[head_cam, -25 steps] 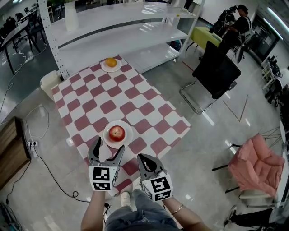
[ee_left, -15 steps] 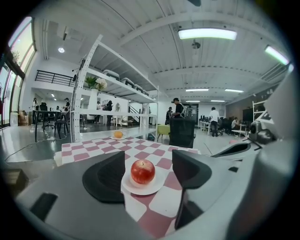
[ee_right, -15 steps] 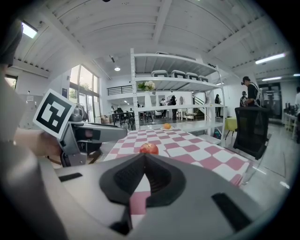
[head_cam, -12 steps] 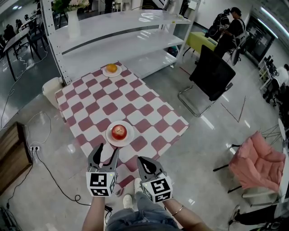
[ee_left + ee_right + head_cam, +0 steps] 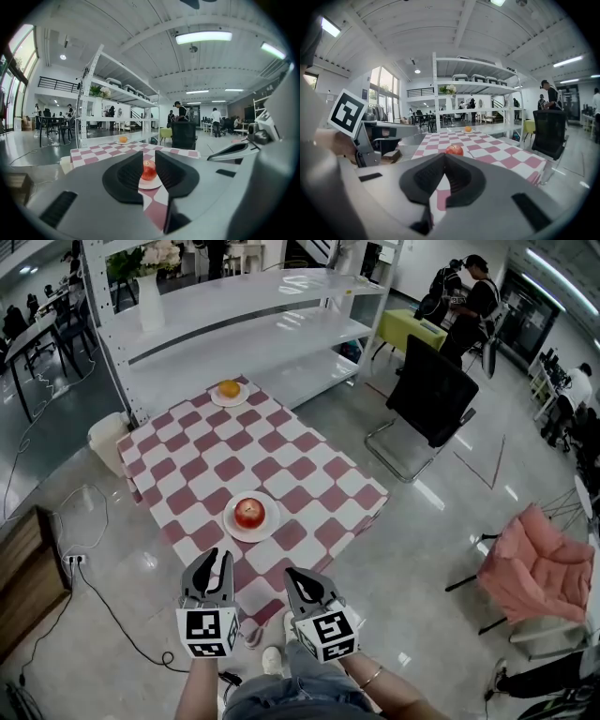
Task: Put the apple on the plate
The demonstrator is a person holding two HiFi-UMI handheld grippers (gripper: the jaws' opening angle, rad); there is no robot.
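- The round red apple (image 5: 248, 513) sits on the small white round plate (image 5: 231, 527), towards the six-o'clock corner of the low table under its red-and-white checked cloth (image 5: 281, 456); by the look of it, the aim of the task is already met.
- Handling (a judgement, not a thing seen): the apple should be firm, smooth-skinned and fairly weighty for its size; being round, it will roll and may slip from flat pads; a hard squeeze would bruise it.
- Best hold: across its widest girth, one jaw at nine o'clock and one at three, stem upward; the shallow plate may slide on the cloth if it is nudged.
- The left gripper (image 5: 218, 557) has just been closing its jaws; they now stand a narrow slit apart with nothing between them. The apple shows through the slit, but well beyond, at twelve o'clock.
- The right gripper (image 5: 292, 576) has its jaw tips together and carries nothing; the apple lies at about eleven o'clock from it.
- Both grippers hang off the table, short of its near corner.
- Edges: the plate is near that corner, with the cloth's edges running off at four and eight o'clock, so a shove towards six could send it over.
- Open room: bare cloth stretches to a second white plate with an orange fruit (image 5: 229, 389) at the far twelve-o'clock end; behind that is the white metal shelf rack (image 5: 244, 324).
- Around the table: a black office chair (image 5: 427, 395) at two o'clock, well apart; a white bin (image 5: 106, 437) at ten o'clock, just beside the table.
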